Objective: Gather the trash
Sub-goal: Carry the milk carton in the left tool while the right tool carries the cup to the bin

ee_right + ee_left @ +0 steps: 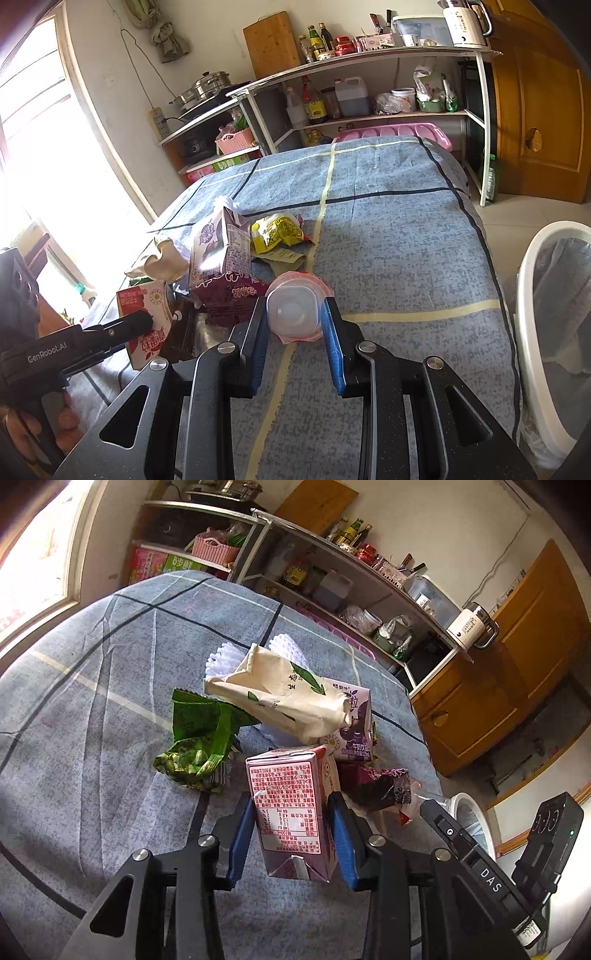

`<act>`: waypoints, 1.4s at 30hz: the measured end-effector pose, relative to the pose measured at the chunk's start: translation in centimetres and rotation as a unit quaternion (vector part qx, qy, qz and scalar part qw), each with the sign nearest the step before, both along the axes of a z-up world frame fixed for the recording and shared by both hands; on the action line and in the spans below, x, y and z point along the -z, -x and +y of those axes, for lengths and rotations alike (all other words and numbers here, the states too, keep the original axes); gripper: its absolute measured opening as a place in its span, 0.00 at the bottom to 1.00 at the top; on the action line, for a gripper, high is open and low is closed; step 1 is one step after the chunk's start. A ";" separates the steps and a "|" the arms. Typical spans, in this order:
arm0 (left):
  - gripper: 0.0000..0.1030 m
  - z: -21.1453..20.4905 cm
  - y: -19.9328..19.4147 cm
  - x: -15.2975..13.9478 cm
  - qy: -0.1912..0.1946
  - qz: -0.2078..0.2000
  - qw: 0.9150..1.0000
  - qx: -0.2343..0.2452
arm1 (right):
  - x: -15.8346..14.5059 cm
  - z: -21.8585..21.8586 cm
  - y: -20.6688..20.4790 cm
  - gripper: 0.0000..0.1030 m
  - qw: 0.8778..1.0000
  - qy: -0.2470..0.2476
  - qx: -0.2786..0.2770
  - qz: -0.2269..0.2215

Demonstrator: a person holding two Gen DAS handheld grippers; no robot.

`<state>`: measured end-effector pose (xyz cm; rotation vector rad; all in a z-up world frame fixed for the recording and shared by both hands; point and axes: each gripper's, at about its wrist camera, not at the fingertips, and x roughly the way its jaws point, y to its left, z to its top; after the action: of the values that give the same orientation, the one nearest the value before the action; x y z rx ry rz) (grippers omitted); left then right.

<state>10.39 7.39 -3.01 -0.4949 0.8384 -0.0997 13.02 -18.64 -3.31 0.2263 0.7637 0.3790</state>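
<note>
**Two grips on, bin not yet reached**

Left gripper (291,834) clamped on the red carton (291,812), blue pads flat against both its sides. Right gripper (293,332) closed around a small clear plastic cup (293,314) with a pink lid, seen end-on between the fingers. Both pieces just clear of, or barely off, the blue checked cloth (388,240); hard to tell which.

Rest of the trash heaped beyond the red carton: a purple carton (354,720), a crumpled cream bag (280,694), a green snack wrapper (199,746), a dark red wrapper (376,782) right beside it. White bin (546,332) off the cloth's right edge, close to the cup.

Risks from here:
- Carton possibly squashed by the squeeze, then leaking or slipping.
- Cup smooth and rounded, so liable to pop out of the pads on a fast swing.
- Dark red wrapper close enough to snag and drag along.
- The two tools close together; a knock likely if both head for the bin at once.
</note>
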 end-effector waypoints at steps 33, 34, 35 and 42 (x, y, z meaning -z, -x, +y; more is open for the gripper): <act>0.37 -5.8 3.3 -7.3 -0.031 -0.093 0.992 0.075 | -3.4 -5.6 3.7 0.28 0.998 -0.040 0.028 -0.042; 0.37 -6.2 3.2 -7.5 -0.034 -0.096 0.991 0.081 | -3.5 -5.9 3.8 0.28 0.998 -0.041 0.030 -0.043; 0.37 -6.6 3.1 -7.7 -0.036 -0.099 0.991 0.086 | -3.7 -6.2 3.8 0.28 0.998 -0.043 0.033 -0.045; 0.37 -11.6 1.4 -8.1 -0.041 -0.107 0.982 0.147 | -5.0 -9.7 4.9 0.28 0.995 -0.037 0.068 -0.062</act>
<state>9.03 -4.21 5.04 -0.2746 0.6956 -0.3823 8.16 -28.31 1.71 0.3198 0.6091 0.2895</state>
